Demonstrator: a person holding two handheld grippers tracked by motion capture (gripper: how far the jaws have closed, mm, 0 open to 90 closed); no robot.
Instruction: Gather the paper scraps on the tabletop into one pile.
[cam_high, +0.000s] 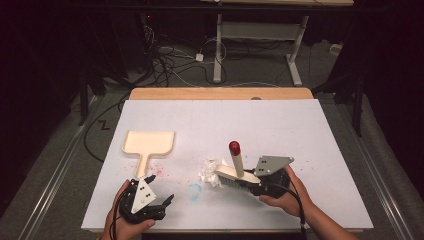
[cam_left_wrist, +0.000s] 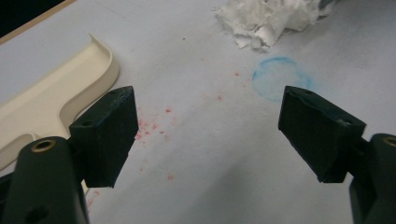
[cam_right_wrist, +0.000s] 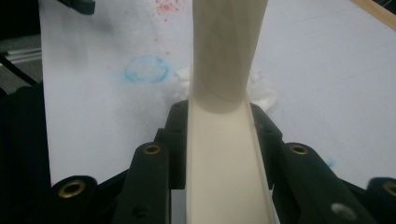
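A cream hand brush (cam_high: 236, 172) with a red-tipped handle rests bristles-down on the white table sheet, right of centre. My right gripper (cam_high: 256, 184) is shut on the brush's back; in the right gripper view the cream brush body (cam_right_wrist: 224, 154) fills the gap between the jaws. Crumpled white paper scraps (cam_high: 209, 171) lie just left of the bristles, and the same scraps (cam_left_wrist: 268, 18) sit at the top of the left gripper view. A cream dustpan (cam_high: 148, 144) lies flat at the left. My left gripper (cam_high: 159, 196) stands open near the front edge, beside the dustpan's handle.
A blue chalk ring (cam_left_wrist: 279, 78) and red specks (cam_left_wrist: 149, 126) mark the sheet (cam_high: 280, 125) between the grippers. The table's wooden far edge (cam_high: 220, 93) borders dark floor with cables and a desk frame (cam_high: 260, 40).
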